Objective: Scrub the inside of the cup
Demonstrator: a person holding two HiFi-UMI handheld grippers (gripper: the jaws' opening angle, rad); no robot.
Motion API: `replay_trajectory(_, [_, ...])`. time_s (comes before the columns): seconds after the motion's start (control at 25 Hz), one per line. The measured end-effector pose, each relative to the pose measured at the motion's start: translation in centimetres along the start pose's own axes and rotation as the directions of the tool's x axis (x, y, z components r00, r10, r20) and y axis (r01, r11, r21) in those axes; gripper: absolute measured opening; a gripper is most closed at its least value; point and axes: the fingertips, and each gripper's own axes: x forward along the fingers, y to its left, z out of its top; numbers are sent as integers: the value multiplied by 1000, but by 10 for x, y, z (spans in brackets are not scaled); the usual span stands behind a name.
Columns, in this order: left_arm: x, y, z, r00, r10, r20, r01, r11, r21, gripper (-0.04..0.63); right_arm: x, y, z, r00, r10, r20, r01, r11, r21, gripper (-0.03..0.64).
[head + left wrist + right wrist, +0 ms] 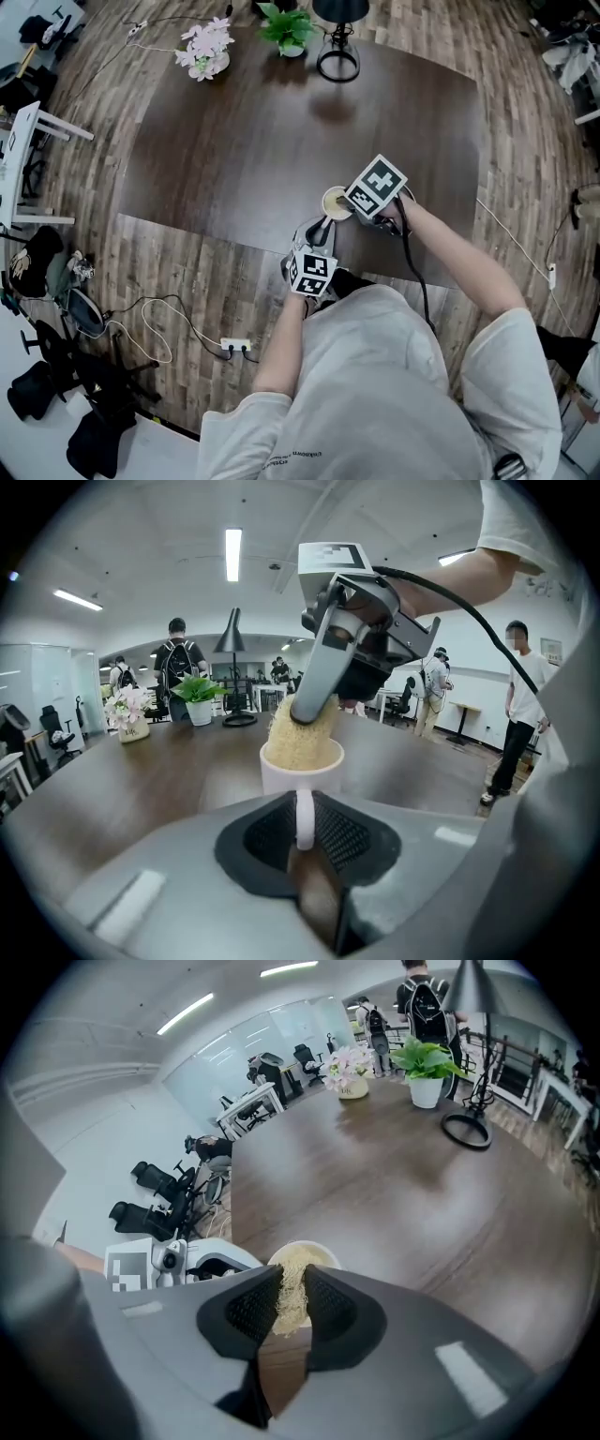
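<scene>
Left hand-held gripper (pixel 304 829) is clamped on the handle of the white cup (pixel 281 772), which sits on the dark surface (pixel 281 141) near the front edge. Right hand-held gripper (pixel 287 1299) pinches a yellowish scrubber (pixel 291 1274), stuffed into the cup w/ fibres poking over the rim.

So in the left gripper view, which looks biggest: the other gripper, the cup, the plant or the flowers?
Biggest: right gripper
Then: cup
Smallest: plant and flowers look alike, and sit farther back
</scene>
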Motion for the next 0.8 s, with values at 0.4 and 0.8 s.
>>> replay_trajectory(0.4, [0,1,-3,1000,-1,-22,1,1000,-3,51,-57,-21,24,986,-8,165,11,1000,-16,92])
replay_trajectory(0.8, [1,-2,0,999,26,-43,-27,999,-32,51,-20,-57,3,987,10,163,-13,1000,16,92])
